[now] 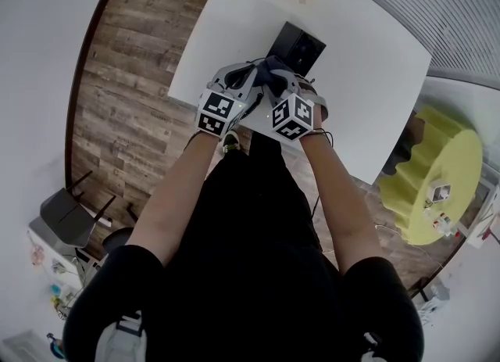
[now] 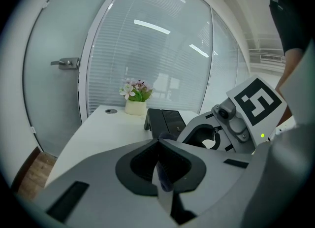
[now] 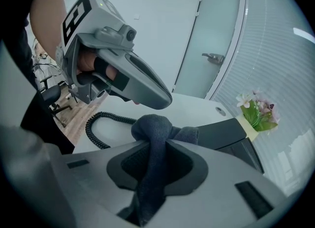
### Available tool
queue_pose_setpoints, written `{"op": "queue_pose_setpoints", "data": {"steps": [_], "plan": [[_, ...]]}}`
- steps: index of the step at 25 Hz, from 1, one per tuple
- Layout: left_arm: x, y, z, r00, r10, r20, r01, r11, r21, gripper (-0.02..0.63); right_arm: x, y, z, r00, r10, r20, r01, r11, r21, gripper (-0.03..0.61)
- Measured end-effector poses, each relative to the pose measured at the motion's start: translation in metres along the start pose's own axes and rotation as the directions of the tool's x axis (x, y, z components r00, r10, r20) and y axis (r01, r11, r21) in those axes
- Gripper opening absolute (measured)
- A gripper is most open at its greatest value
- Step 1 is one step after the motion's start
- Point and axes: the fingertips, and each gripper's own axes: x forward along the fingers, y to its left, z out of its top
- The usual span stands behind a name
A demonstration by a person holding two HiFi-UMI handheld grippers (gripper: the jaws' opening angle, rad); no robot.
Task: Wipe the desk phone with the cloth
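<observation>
The left hand-held gripper (image 2: 160,148) has its two grey plastic jaws closed almost completely. A thin dark strip is pinched between them. It is probably an edge of the cloth (image 3: 152,123), though this view is not sharp there. The one cloth is dark grey with a soft knitted texture, and it is bunched into a rounded lump between the two grippers, just by the near end of the desk phone (image 1: 298,46). The right hand-held gripper (image 3: 156,146) is clamped firmly on a thick fold of it. The single phone is black, flat and angular. It lies on the smooth white desk (image 1: 367,79), with one coiled black cord (image 3: 96,126) beside it and one small pot of flowers (image 2: 136,107) behind.
</observation>
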Motion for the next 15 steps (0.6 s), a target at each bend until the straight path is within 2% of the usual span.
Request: {"op": "queue_pose_setpoints", "data": {"steps": [9, 12, 15], "plan": [[-0.025, -0.003, 0.001, 1.0, 0.008, 0.018, -0.008, 1.0, -0.007, 0.011, 0.006, 0.04, -0.006, 0.992, 0.109, -0.055, -0.11, 0.994, -0.009, 0.087], [-0.039, -0.005, 0.008, 0.999, 0.008, 0.032, -0.008, 1.0, 0.008, 0.011, 0.001, 0.042, -0.004, 0.993, 0.119, -0.023, -0.117, 0.991, 0.061, 0.087], [-0.057, -0.008, 0.02, 0.998, 0.003, 0.061, -0.004, 1.0, 0.017, 0.011, -0.023, 0.028, 0.009, 0.996, 0.054, 0.07, -0.065, 0.984, 0.164, 0.087]]}}
